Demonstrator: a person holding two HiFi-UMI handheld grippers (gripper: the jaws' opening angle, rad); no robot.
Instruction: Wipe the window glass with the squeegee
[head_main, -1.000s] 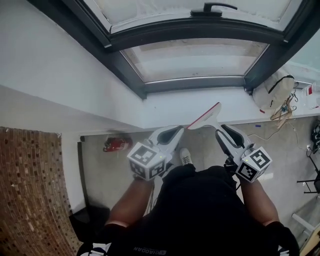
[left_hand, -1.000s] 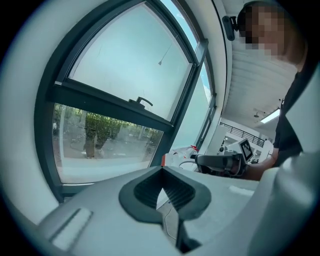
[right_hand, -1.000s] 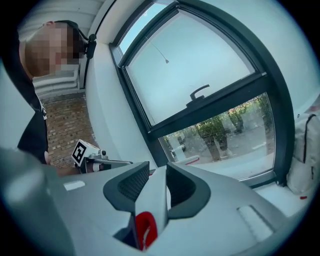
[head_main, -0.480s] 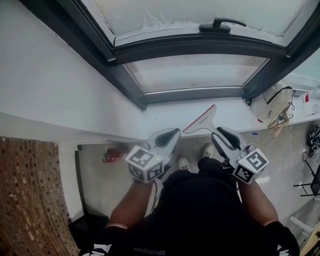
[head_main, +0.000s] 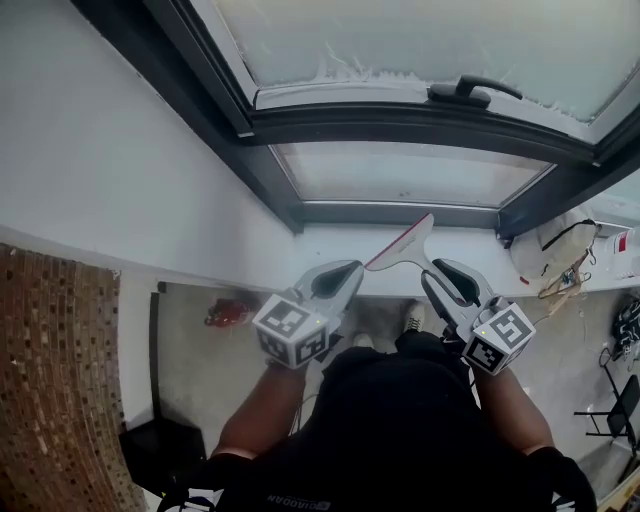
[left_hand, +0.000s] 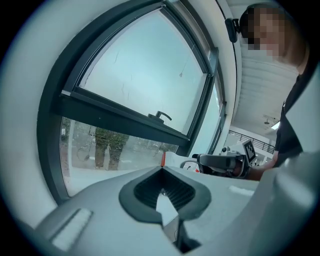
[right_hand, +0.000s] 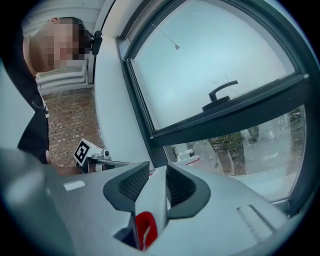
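Squeegee (head_main: 405, 245), centre frame above the sill (head_main: 330, 243), handle clenched in my right claw (head_main: 432, 272); left claw (head_main: 348, 270) closed, empty; window glass (head_main: 400, 170) not yet touched, wiping apparently all to do.

The squeegee (head_main: 405, 245) is white with a red blade edge. The left gripper (head_main: 345, 272) and right gripper (head_main: 440, 272) are pale grey with black pads and black-and-white checked cubes. The window frame (head_main: 400, 125) is dark grey and the sill (head_main: 330, 245) white. The near left brick wall (head_main: 50, 380) is red-brown.
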